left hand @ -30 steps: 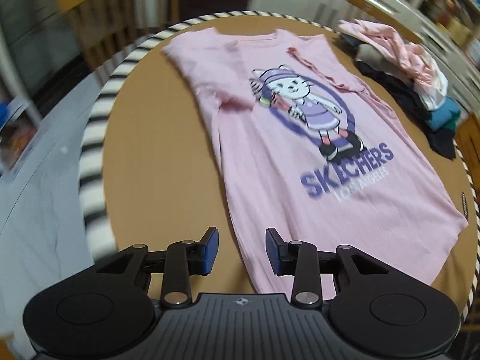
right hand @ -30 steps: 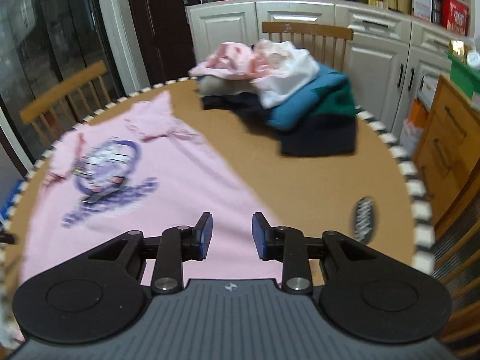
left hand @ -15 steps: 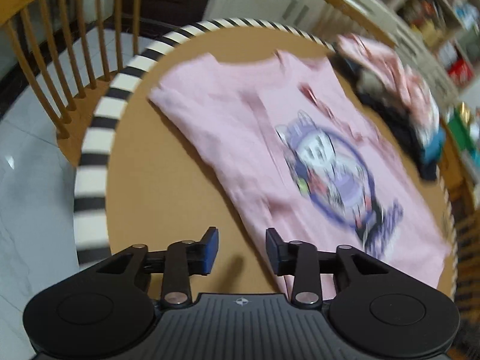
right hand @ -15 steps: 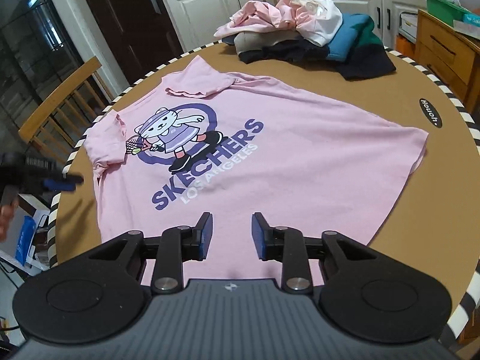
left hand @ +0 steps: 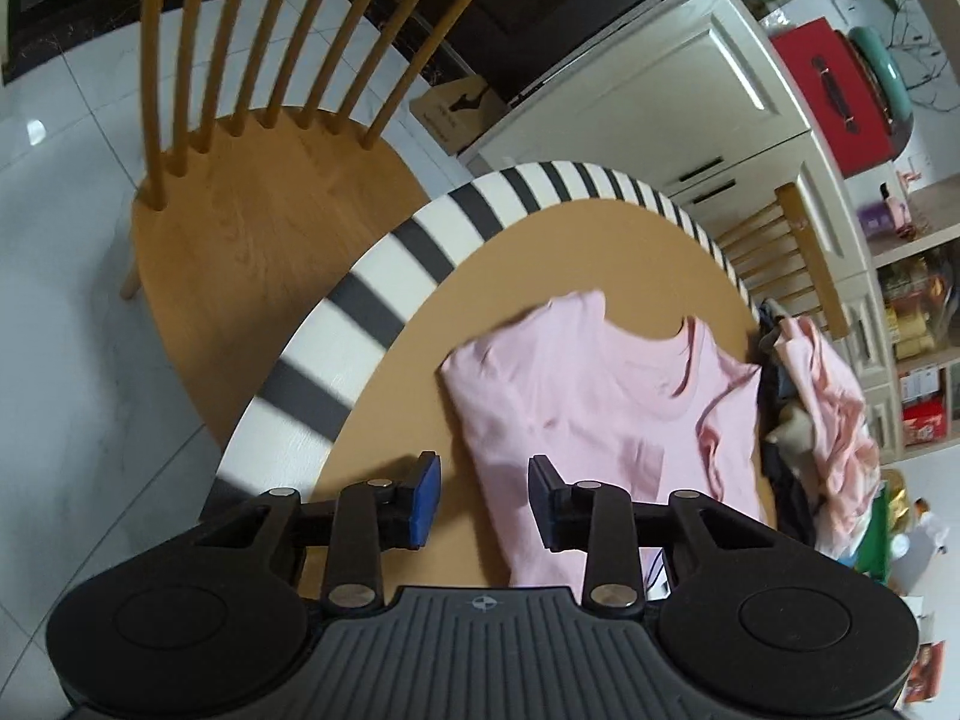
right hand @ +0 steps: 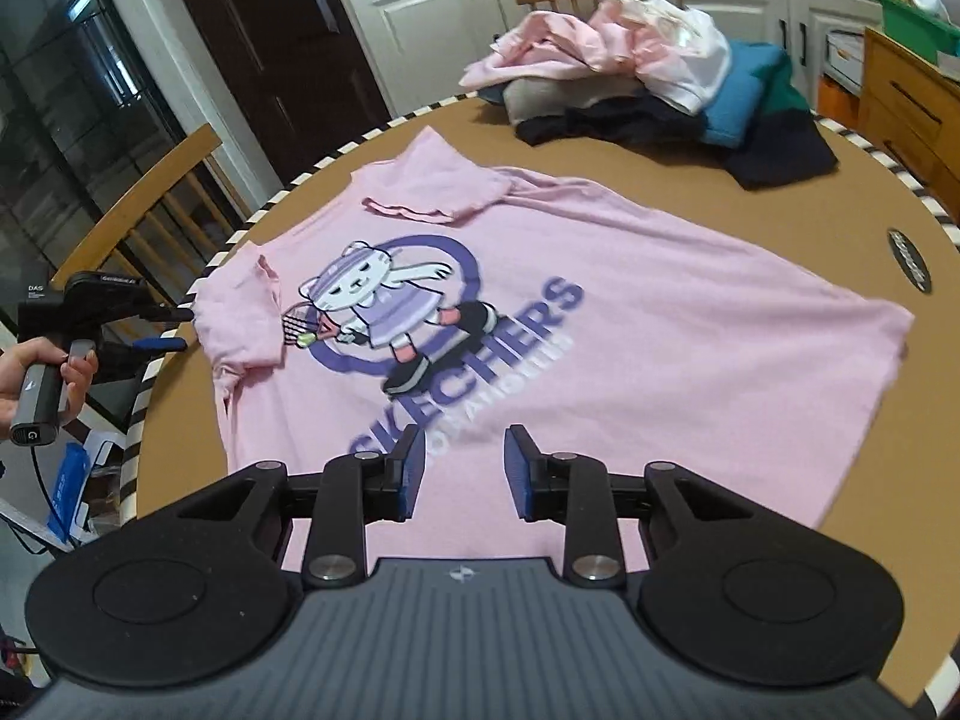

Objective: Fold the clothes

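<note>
Both grippers gape empty: left gripper (left hand: 483, 495) at the pink T-shirt (right hand: 540, 324) sleeve edge, right gripper (right hand: 461, 471) above its hem.

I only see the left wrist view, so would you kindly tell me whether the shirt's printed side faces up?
Observer: Yes. The pink T-shirt lies print up; the cat graphic and the lettering show in the right wrist view.
Operator: Thank you. Where is the right gripper?
Observer: The right gripper is open over the shirt's lower part, by the lettering, and holds nothing.
Operator: How does my left gripper sit relative to the sleeve?
Observer: The left gripper is at the table's striped edge, with its fingers pointing at the sleeve on that side. I cannot judge whether they touch it.
</note>
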Motion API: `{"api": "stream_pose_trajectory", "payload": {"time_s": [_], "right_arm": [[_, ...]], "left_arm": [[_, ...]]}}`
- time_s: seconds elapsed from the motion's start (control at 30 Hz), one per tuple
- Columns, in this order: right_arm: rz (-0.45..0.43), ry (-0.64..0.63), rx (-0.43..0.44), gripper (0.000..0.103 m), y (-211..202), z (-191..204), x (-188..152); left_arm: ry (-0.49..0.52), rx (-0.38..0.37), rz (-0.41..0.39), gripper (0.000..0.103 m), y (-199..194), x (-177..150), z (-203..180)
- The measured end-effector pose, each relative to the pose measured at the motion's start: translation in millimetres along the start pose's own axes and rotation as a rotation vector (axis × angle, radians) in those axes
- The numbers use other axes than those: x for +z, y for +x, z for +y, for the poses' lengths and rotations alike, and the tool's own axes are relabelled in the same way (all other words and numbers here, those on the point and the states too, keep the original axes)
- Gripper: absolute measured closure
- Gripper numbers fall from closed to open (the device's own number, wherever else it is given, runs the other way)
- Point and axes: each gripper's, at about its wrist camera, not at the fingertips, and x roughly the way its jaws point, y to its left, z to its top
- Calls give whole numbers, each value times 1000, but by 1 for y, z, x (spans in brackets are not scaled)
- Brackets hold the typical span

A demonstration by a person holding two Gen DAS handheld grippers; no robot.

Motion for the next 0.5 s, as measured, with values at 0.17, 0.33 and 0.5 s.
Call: {"api": "stream_pose_trajectory", "payload": {"time_s": [0.17, 0.33, 0.5], "right_arm": [[-14, 20, -52, 71, 6, 28, 1], [-51, 122, -167, 71, 1, 57, -10], [-139, 348, -269, 71, -16, 76, -42]], "left_arm": [[0, -67, 48, 68, 19, 26, 4], [-22, -123, 105, 84, 33, 41, 15], [20, -135, 93, 98, 34, 40, 24]]}}
